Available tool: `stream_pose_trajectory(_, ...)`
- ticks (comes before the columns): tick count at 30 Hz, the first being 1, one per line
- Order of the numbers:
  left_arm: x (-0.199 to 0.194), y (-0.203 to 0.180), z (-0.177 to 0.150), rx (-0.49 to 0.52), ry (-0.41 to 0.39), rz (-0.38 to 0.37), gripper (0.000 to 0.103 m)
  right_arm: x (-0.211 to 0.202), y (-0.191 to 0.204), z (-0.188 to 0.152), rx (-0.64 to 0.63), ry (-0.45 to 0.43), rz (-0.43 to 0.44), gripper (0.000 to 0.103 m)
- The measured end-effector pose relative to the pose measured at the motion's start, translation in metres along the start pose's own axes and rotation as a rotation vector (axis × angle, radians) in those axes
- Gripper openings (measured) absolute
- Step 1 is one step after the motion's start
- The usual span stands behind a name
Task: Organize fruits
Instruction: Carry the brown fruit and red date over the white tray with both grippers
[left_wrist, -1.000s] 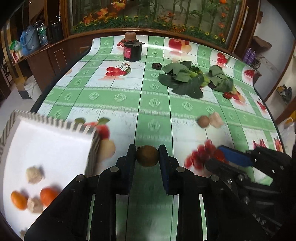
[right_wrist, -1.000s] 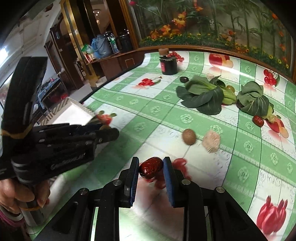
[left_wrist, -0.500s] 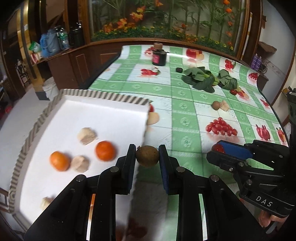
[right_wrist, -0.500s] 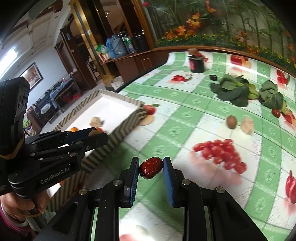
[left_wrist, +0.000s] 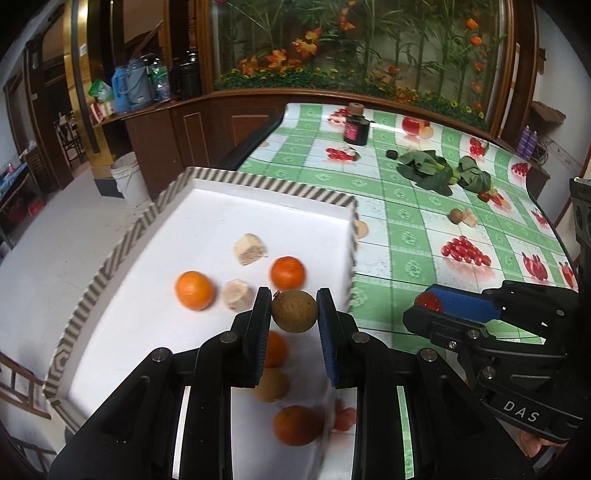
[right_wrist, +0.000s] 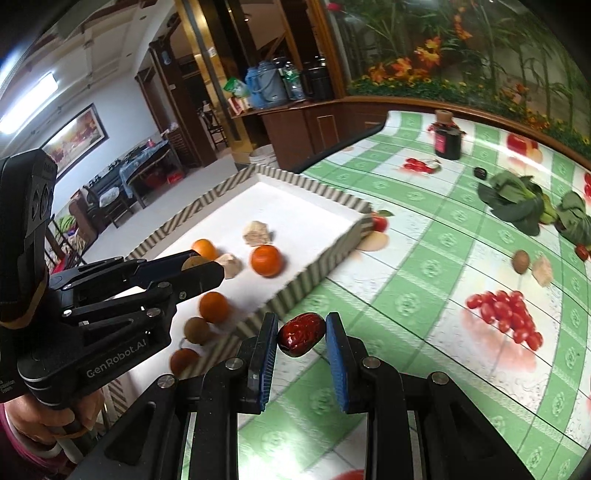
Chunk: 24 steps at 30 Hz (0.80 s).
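My left gripper (left_wrist: 294, 312) is shut on a brown longan (left_wrist: 294, 311) and holds it above the white tray (left_wrist: 258, 184) with a striped rim. The tray holds several oranges (left_wrist: 194, 290), another longan (left_wrist: 271, 384) and pale chunks (left_wrist: 250, 249). My right gripper (right_wrist: 301, 334) is shut on a red date (right_wrist: 301, 334) above the tablecloth, just right of the tray's near right rim (right_wrist: 314, 269). The left gripper also shows in the right wrist view (right_wrist: 199, 264), over the tray.
On the green checked tablecloth (left_wrist: 406, 236) lie a longan (left_wrist: 457, 215) beside a pale chunk (left_wrist: 470, 218), leafy greens (left_wrist: 430, 170), a red date (left_wrist: 484, 196), a dark jar (left_wrist: 355, 127) and a small black object (left_wrist: 391, 153). A white bucket (left_wrist: 127, 177) stands on the floor.
Both grippers have moved left from the open tablecloth toward the tray, each keeping its fruit. The left gripper is now over the tray; the right is beside its rim.
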<state>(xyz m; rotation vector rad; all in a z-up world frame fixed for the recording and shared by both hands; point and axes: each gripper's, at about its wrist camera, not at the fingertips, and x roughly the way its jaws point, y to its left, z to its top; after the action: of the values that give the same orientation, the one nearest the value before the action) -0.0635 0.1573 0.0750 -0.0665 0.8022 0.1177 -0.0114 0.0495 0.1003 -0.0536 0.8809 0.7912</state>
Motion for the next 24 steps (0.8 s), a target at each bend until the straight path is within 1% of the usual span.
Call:
stream_pose_trajectory(7, -0.005, 0.029, -0.002, -0.037, -0.004, 0.031, 0.024, 0.013, 0.023, 0.007, -0.042, 0.013, 0.026, 0.026)
stream_pose_trajectory(13, -0.010, 0.066, -0.006, -0.089, -0.006, 0.087, 0.024, 0.025, 0.035, 0.014, -0.069, 0.026, 0.043, 0.026)
stream_pose_trajectory(20, -0.002, 0.098, -0.016, -0.140, 0.025, 0.125, 0.024, 0.045, 0.047, 0.025, -0.090, 0.047, 0.061, 0.026)
stream_pose_trajectory(24, 0.004, 0.110, -0.019, -0.158, 0.039, 0.141, 0.024, 0.060, 0.052, 0.030, -0.100, 0.070, 0.080, 0.026)
